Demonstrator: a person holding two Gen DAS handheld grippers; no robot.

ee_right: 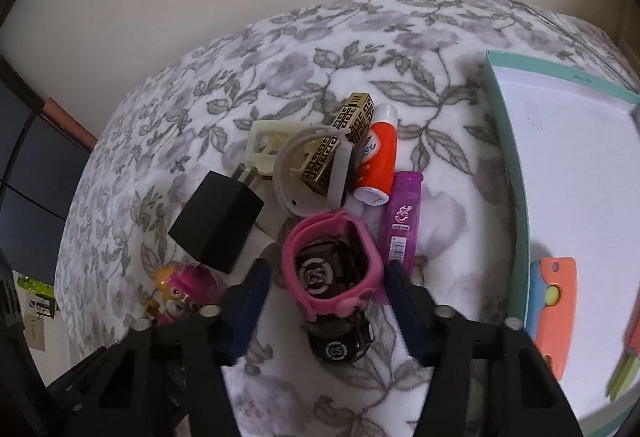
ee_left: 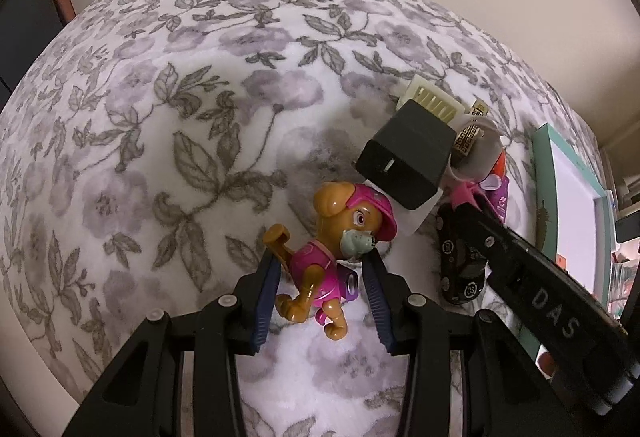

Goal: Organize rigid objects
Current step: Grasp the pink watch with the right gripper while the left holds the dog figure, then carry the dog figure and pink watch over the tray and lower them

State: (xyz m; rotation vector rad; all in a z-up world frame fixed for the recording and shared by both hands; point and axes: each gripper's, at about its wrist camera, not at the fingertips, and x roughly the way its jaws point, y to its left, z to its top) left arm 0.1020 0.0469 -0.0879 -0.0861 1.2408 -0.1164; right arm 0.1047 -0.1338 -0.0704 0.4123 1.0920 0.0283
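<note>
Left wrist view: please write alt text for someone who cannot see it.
The left gripper is shut on a toy puppy figure in a pink outfit above a floral blanket. Beyond it, to the right, lie a black charger plug and a heap of small items, with the right gripper's black finger reaching in over them.

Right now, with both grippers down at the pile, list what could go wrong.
1. The right gripper straddles the pink watch, which sits on the black toy car; closing may pinch both or drag the purple lighter alongside.
2. The left gripper grips the dog figure only by its body, beside the black charger; swinging it could knock the charger.
</note>
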